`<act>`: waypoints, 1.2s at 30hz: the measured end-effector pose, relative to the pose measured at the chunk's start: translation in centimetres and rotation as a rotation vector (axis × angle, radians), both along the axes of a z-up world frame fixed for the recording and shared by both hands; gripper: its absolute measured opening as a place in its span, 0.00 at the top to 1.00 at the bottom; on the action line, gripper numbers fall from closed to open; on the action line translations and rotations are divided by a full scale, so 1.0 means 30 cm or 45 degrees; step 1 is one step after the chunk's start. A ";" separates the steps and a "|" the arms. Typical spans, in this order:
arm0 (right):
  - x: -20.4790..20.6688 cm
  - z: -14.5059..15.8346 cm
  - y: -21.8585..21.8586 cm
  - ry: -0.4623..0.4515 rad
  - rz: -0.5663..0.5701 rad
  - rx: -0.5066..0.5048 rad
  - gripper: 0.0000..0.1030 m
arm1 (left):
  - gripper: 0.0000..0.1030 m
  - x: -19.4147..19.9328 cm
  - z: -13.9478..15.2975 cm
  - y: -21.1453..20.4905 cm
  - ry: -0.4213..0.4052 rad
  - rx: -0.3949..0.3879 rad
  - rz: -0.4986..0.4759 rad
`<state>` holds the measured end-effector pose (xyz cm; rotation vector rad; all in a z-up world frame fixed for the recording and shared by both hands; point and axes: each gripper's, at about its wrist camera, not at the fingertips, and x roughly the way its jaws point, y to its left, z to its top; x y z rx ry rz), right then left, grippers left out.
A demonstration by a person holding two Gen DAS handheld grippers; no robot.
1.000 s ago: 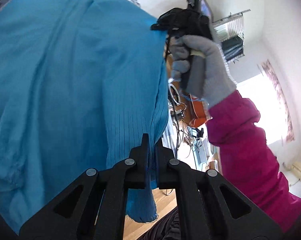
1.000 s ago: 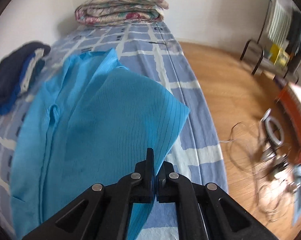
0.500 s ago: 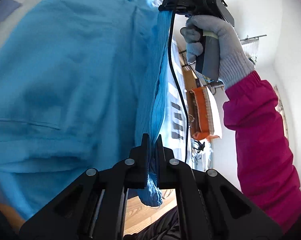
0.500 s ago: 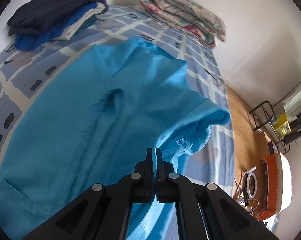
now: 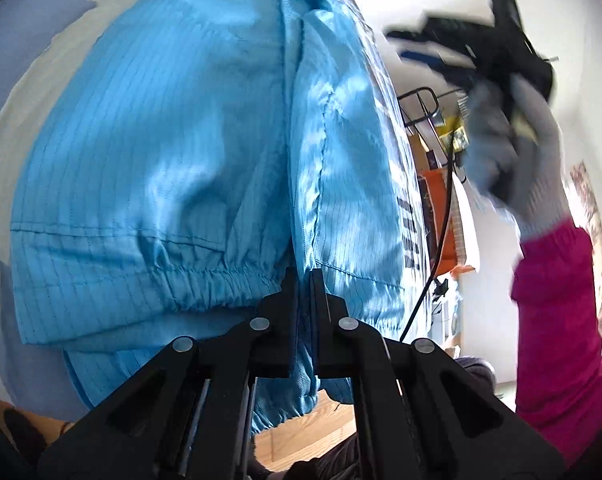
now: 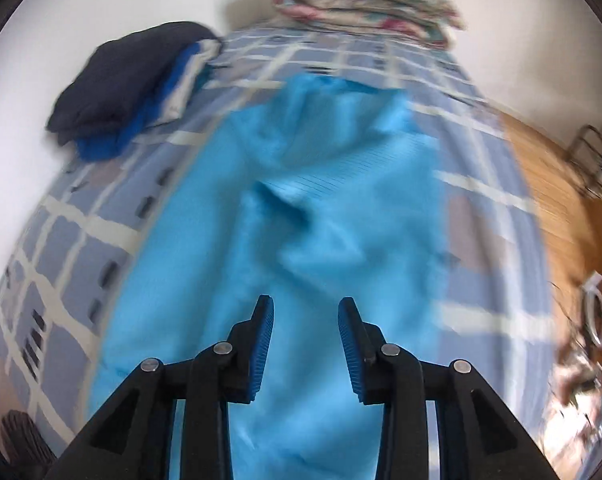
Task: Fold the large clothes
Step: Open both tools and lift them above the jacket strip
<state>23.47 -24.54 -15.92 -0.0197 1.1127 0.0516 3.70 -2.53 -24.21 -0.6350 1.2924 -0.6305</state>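
Left gripper [image 5: 304,280] jaws clamped on the gathered hem of the blue garment [image 5: 173,168], spread long-axis ahead on the bed [image 6: 77,224]. Right gripper [image 6: 305,320] jaws just opened, nothing between, garment lying below and ahead.

A folded floral quilt [image 6: 365,4] lies at the head of a bed with a blue checked sheet [image 6: 73,248]; a pile of dark clothes [image 6: 133,80] rests nearby, a metal rack [image 6: 593,156] stands on the wooden floor [image 6: 541,184].
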 end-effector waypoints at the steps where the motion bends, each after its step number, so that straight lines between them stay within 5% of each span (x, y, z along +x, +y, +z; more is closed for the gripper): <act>1: -0.057 0.002 -0.038 0.011 -0.028 0.020 0.65 | 0.98 0.018 0.005 -0.007 -0.002 0.005 -0.005; 4: -0.234 -0.029 -0.116 0.071 -0.075 0.103 0.55 | 0.98 0.010 -0.016 0.021 0.000 0.016 -0.012; 11: -0.512 -0.207 -0.112 0.264 -0.043 0.212 0.55 | 0.98 -0.008 0.023 -0.004 -0.073 0.113 -0.042; 14: -0.575 -0.252 -0.078 0.303 -0.004 0.243 0.65 | 0.98 -0.021 0.045 -0.010 -0.109 0.154 -0.059; 17: -0.628 -0.250 -0.045 0.262 0.030 0.202 0.79 | 0.97 -0.024 0.059 0.002 -0.108 0.172 -0.051; 22: -0.673 -0.256 -0.032 0.250 0.039 0.094 0.81 | 0.96 -0.059 0.138 0.066 -0.152 0.206 -0.030; 24: -0.690 -0.252 -0.043 0.250 0.024 0.071 0.83 | 0.75 -0.070 0.180 0.128 -0.169 0.217 0.011; 27: -0.707 -0.244 -0.065 0.249 -0.004 -0.008 0.85 | 0.65 -0.073 0.241 0.215 -0.183 0.212 0.094; 32: -0.740 -0.175 -0.103 0.187 -0.084 0.032 0.75 | 0.65 -0.060 0.396 0.312 -0.309 0.258 0.184; 36: -0.755 -0.088 -0.027 0.077 0.013 0.117 0.72 | 0.65 -0.010 0.457 0.318 -0.366 0.294 0.155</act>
